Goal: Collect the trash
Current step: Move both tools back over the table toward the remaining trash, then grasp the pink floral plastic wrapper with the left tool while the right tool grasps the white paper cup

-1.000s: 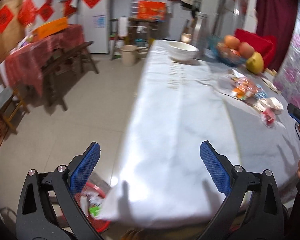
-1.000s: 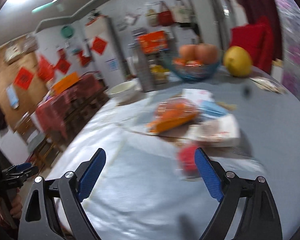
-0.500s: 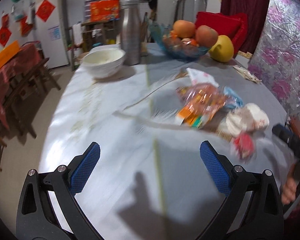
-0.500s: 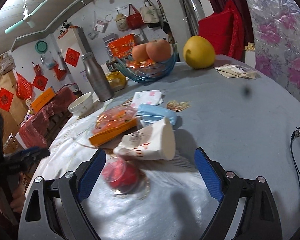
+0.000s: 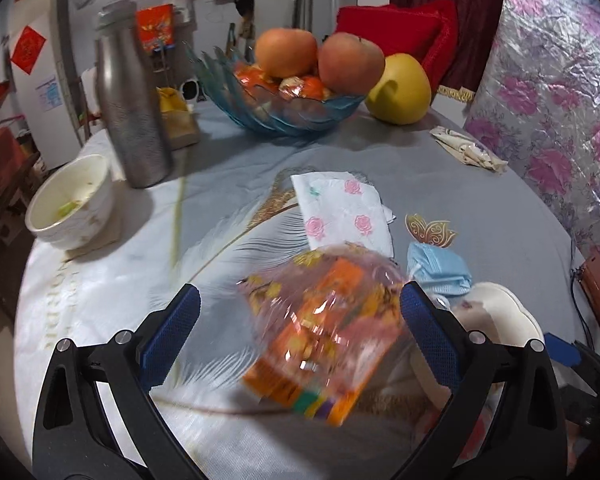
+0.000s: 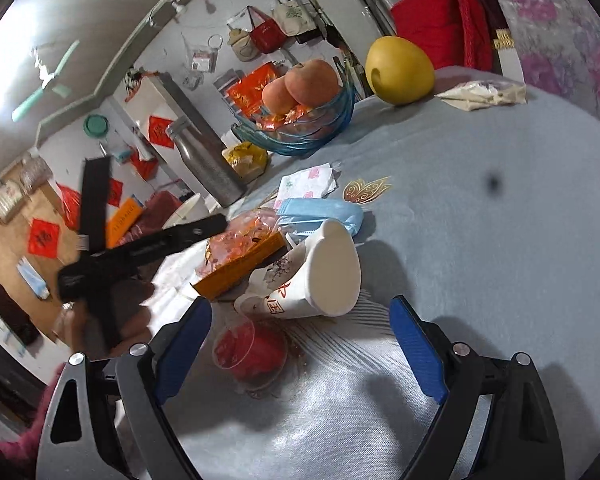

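Observation:
A pile of trash lies on the grey tablecloth (image 5: 480, 184). My left gripper (image 5: 300, 332) is open, its fingers either side of an orange snack packet in clear plastic (image 5: 320, 336). Beyond it lie a rose-print tissue pack (image 5: 340, 212) and a blue face mask (image 5: 438, 270). My right gripper (image 6: 300, 344) is open over a clear cup with red inside (image 6: 250, 354), just before a tipped white paper cup (image 6: 320, 276). The packet (image 6: 240, 252), mask (image 6: 320, 212) and tissue pack (image 6: 306, 184) show behind it.
A blue glass fruit bowl (image 5: 284, 112), yellow pomelo (image 5: 400, 88), steel flask (image 5: 130, 112) and white bowl (image 5: 72, 204) stand at the far side. A crumpled wrapper (image 5: 466, 148) lies far right. The left gripper's handle (image 6: 140, 248) shows left in the right wrist view.
My left gripper swung from the table's end and floor toward the trash pile and closed in on the snack packet. My right gripper moved closer to the cups.

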`<state>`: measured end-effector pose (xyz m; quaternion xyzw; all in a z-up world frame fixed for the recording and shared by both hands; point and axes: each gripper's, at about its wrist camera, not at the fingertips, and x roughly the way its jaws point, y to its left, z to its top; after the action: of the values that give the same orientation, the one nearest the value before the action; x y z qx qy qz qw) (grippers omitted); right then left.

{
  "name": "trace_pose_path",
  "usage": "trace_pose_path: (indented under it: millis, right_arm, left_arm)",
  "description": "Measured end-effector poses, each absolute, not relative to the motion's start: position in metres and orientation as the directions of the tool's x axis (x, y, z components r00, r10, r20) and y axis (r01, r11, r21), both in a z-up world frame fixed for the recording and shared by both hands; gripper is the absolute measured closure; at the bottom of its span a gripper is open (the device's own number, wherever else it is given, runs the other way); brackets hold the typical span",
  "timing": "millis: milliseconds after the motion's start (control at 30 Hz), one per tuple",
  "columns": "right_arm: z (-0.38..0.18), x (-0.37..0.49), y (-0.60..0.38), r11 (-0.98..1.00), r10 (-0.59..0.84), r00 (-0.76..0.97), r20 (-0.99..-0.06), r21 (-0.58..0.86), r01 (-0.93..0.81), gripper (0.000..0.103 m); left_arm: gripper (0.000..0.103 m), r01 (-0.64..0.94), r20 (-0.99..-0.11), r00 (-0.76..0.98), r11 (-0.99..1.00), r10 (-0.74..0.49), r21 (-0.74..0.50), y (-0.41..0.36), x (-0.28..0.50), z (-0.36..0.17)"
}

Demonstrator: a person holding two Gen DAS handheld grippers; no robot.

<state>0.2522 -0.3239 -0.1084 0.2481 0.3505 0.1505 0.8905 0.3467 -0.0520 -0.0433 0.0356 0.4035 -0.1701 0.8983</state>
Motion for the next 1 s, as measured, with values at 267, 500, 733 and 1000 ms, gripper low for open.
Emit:
trace_pose_path:
  millis: [267,500,733,1000]
  right_arm:
    - [-0.11,0.253,-0.32,0.821,0.469,0.695,-0.545,0.559,-0.116,0.014]
    - [-0.11,0.253,-0.32,0.819,0.471,0.695,-0.543,0.562,-0.115,0.014]
    - [-0.111,0.253,-0.32,0.818,0.47,0.696,-0.543,0.564,-0.113,0.014]
    - [-0.111,0.254,-0.32,0.822,0.464,0.694,-0.551,0.56,-0.105,0.014]
  left_arm:
    - [0.032,0.372,-0.731,0.588,0.918,-0.347,-0.136,-0.052,0.348,-0.063]
    - [0.049,0.344,-0.681,0.639,0.925,-0.356,-0.161,-0.03,0.324,-0.051]
    - [0.048,0.271,-0.602,0.709,0.93,-0.367,-0.248,0.016,0.29,-0.033]
    - [0.048,0.171,-0.64,0.7,0.945,-0.315,-0.278,0.058,0.262,-0.049]
